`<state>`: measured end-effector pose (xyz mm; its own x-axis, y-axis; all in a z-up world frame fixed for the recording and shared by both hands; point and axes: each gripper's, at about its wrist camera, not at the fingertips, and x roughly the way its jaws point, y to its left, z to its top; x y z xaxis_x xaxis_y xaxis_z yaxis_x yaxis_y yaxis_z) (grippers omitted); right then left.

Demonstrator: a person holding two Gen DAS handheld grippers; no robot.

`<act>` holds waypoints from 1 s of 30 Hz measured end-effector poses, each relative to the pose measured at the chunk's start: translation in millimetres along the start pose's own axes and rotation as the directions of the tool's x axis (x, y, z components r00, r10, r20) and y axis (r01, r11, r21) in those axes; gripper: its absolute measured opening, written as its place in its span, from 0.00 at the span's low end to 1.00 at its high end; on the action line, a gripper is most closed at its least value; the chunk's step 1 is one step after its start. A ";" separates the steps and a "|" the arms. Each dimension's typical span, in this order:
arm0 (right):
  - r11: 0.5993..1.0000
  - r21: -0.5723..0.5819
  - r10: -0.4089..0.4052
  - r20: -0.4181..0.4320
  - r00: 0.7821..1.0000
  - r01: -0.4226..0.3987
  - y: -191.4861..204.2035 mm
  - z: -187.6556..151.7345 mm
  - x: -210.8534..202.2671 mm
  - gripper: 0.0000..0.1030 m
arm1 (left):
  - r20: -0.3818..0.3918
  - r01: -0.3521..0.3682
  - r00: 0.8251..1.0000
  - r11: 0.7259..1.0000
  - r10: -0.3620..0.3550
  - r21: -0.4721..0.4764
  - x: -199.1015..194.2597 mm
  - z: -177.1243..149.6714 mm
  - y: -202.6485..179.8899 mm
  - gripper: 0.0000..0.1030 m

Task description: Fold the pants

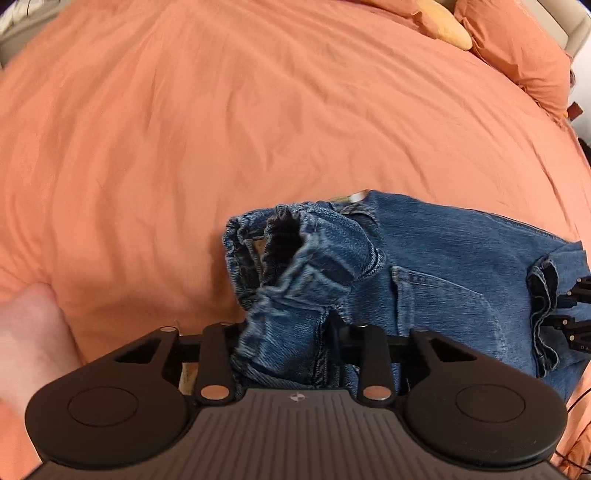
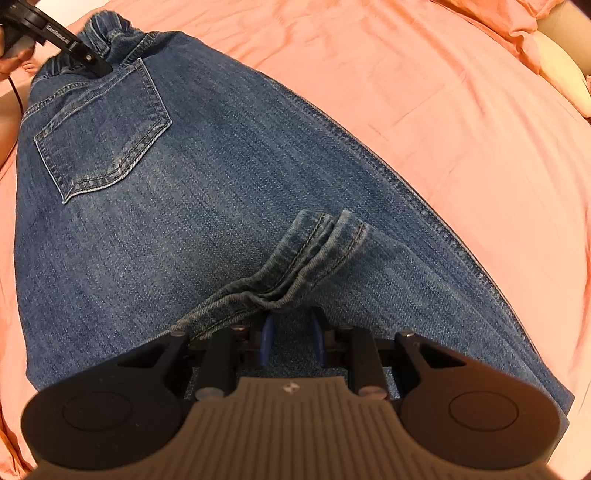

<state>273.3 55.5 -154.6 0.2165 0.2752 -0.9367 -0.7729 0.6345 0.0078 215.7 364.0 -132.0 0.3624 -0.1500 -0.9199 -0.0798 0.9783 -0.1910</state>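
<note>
Blue jeans (image 2: 207,177) lie on the orange bed, folded over, back pocket (image 2: 107,136) facing up. My left gripper (image 1: 284,332) is shut on the bunched elastic waistband (image 1: 291,254); its fingers are buried in the denim. It also shows in the right wrist view (image 2: 92,61) at the waistband, top left. My right gripper (image 2: 291,328) is at the leg hems (image 2: 295,262), its blue pads (image 2: 267,332) a little apart with the cuff edges bunched at their tips. Its fingertips show in the left wrist view (image 1: 576,314) at the right edge, at the gathered hems.
The orange bedspread (image 1: 221,129) stretches wide beyond the jeans. Orange pillows (image 1: 517,48) and a yellow cushion (image 1: 447,26) lie at the far right corner. A hand (image 1: 33,332) shows at the left edge.
</note>
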 end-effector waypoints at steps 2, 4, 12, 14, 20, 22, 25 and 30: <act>1.000 -0.003 -0.008 0.008 1.000 0.008 1.4 -2.9 -1.8 0.19 | 0.009 -0.021 1.000 1.000 0.021 0.012 -11.6 0.7 -10.3 0.33; 1.000 -0.002 -0.016 0.017 1.000 0.016 4.2 -6.1 -3.0 0.19 | 0.022 -0.031 0.999 0.999 0.031 0.015 -24.2 2.2 -18.3 0.31; 0.999 0.042 -0.036 0.067 0.997 0.034 10.9 -16.2 -22.1 0.18 | 0.041 -0.080 0.996 0.997 0.079 0.020 -88.0 14.1 -86.0 0.27; 0.997 0.066 -0.039 0.106 0.994 0.032 10.0 -24.2 -37.3 0.18 | 0.051 -0.082 0.995 0.996 0.080 0.041 -104.6 18.3 -109.5 0.26; 0.991 0.133 -0.050 0.204 0.978 0.023 -5.0 -69.8 -89.1 0.19 | 0.047 -0.143 0.989 0.983 0.138 0.112 -140.0 28.4 -193.3 0.26; 0.986 0.167 -0.062 0.234 0.970 0.022 -12.5 -90.5 -103.1 0.19 | 0.047 -0.165 0.986 0.974 0.160 0.156 -145.8 29.2 -228.3 0.26; 0.973 0.228 -0.094 0.278 0.956 0.030 -26.1 -121.1 -119.5 0.19 | 0.044 -0.174 0.985 0.959 0.169 0.222 -146.5 32.2 -277.7 0.26; 0.944 0.326 -0.155 0.327 0.932 0.043 -49.9 -172.4 -131.1 0.18 | 0.033 -0.156 0.988 0.934 0.153 0.323 -128.6 39.5 -364.0 0.26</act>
<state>180.6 -136.8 -92.5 0.5167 0.3942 -0.7600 -0.5259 0.8466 0.0816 234.9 32.8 69.4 0.3760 0.0064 -0.9266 0.1689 0.9827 0.0754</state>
